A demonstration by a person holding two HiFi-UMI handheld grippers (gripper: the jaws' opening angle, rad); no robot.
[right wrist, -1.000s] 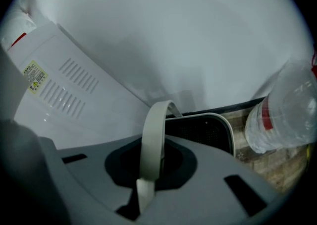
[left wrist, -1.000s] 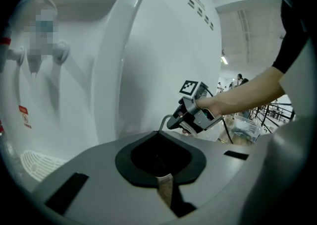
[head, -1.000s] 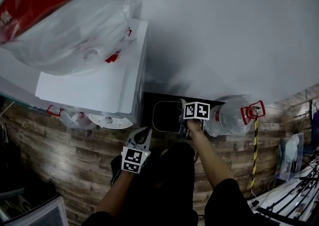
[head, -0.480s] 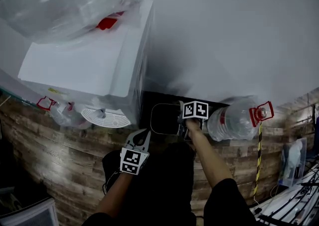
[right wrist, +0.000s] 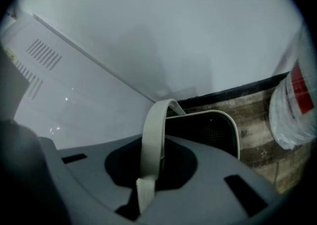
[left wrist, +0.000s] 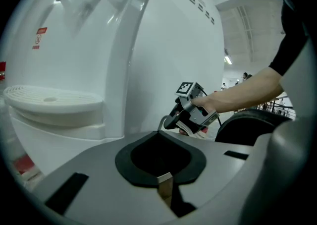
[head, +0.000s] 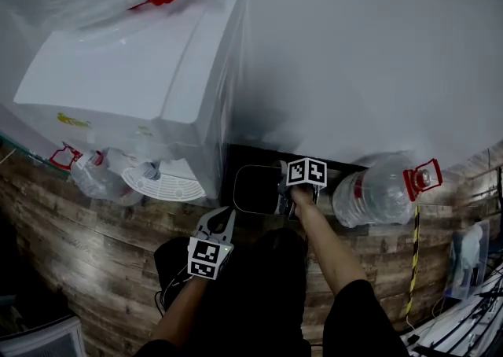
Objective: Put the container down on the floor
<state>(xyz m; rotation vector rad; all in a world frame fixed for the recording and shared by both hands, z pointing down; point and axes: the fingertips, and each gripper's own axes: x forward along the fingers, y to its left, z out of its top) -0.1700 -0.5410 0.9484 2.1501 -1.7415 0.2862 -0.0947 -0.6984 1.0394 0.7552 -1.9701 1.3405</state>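
Low in the middle of the head view, the left hand-held gripper is clenched with nothing in it. Just past it, a bit to the right, the right hand-held gripper is grasping the pale handle of the dark container. The container is in the middle of the frame, low over the wood floor. I cannot tell if it touches. It sits between the white cooler on the left and a bottle on the right. The grey wall fills the top.

No text legible, red-and-white sticker on the front of the water dispenser too blurred to read, yellow label on its top unreadable
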